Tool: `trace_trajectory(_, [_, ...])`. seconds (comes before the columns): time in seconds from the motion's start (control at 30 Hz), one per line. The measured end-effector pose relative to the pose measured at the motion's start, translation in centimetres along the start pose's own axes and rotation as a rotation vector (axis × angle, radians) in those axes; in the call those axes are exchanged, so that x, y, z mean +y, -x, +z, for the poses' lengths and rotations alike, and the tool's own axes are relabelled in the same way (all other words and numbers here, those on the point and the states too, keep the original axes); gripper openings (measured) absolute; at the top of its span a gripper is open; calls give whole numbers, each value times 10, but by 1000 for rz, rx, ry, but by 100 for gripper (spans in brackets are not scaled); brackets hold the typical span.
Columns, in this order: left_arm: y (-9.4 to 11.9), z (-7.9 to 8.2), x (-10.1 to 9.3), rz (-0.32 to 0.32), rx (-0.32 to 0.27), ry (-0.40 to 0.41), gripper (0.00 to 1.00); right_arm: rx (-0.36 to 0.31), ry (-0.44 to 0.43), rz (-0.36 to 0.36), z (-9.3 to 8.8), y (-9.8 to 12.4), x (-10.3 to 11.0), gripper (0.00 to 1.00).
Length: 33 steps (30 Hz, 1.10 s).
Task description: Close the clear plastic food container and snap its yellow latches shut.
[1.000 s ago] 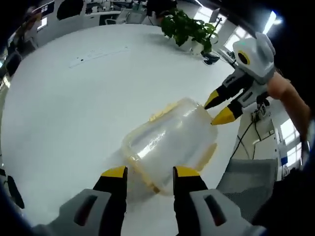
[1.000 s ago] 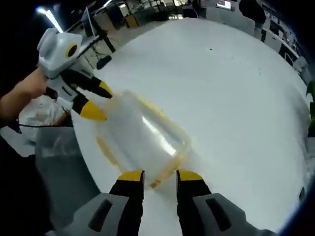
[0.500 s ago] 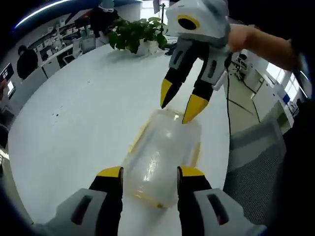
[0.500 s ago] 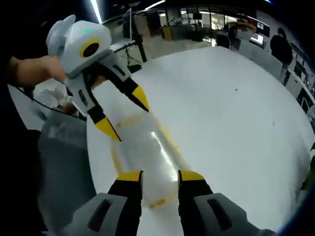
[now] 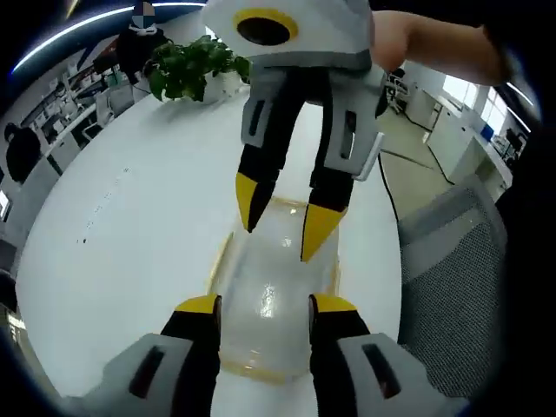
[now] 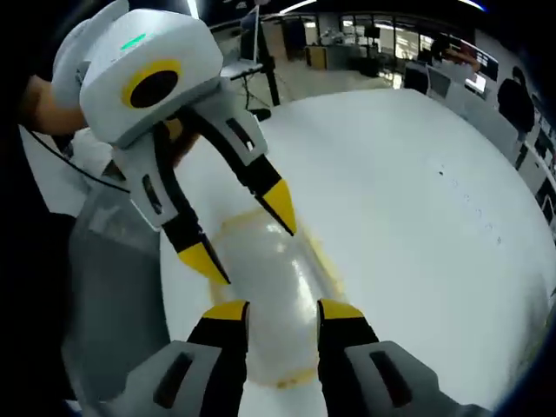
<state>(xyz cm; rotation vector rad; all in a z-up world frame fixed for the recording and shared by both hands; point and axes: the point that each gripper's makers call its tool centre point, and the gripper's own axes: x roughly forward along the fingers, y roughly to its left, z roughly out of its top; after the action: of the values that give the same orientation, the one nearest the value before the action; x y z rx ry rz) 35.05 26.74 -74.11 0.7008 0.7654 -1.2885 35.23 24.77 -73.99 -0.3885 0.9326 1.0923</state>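
The clear plastic container (image 5: 271,291) with yellow latches lies on the white table (image 5: 130,226) near its edge. My left gripper (image 5: 265,306) is open, its yellow-tipped jaws on either side of the container's near end. My right gripper (image 5: 284,217) comes down from the top of the left gripper view, open, its tips over the container's far end. In the right gripper view the container (image 6: 269,269) lies between my right gripper (image 6: 282,311) and the facing left gripper (image 6: 243,233), both open. A yellow latch (image 6: 295,378) shows at the near end, between the right gripper's jaws.
A potted plant (image 5: 187,65) stands at the table's far side. A grey chair (image 5: 452,261) sits just off the table edge beside the container. Office desks and a person (image 6: 521,100) are in the background. A hand (image 5: 408,43) holds the right gripper.
Both grippers have drawn closer to each other over the container, and now face each other across it. The container has kept its place on the table.
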Motion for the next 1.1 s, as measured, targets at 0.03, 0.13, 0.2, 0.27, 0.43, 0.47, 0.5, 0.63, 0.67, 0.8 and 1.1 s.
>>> trace_trajectory(0.03, [-1,0,-1,-1,4,-8,39,5,9,1,1,-2,0,33])
trace_trajectory(0.13, [-3,0,-4,-5,17,-32,39,23,37,0,0,-4,0,33])
trace_trajectory(0.2, [-4,-1,-6,-7,25,-41,38,29,50,0,1,-6,-1,33])
trace_trajectory(0.27, [-6,-1,-8,-12,30,-51,38,35,59,4,3,-7,-1,33])
trace_trajectory(0.43, [-8,-4,-12,-21,48,-75,38,55,73,13,4,-10,-4,33])
trace_trajectory(0.47, [-8,-4,-12,-22,49,-76,38,56,74,10,5,-10,-6,33])
trace_trajectory(0.5, [-8,-4,-14,-26,49,-75,38,57,72,9,6,-10,-8,33])
trace_trajectory(0.63, [-7,-5,-20,-29,56,-87,38,62,64,1,8,-10,-19,33])
trace_trajectory(0.67, [-7,-6,-22,-28,57,-95,38,63,58,-2,9,-10,-23,33])
trace_trajectory(0.8, [-11,-8,-26,13,69,-108,39,73,9,22,12,-12,-35,33])
trace_trajectory(1.1, [-18,-18,-33,93,108,-199,50,114,-117,137,11,-23,-37,36])
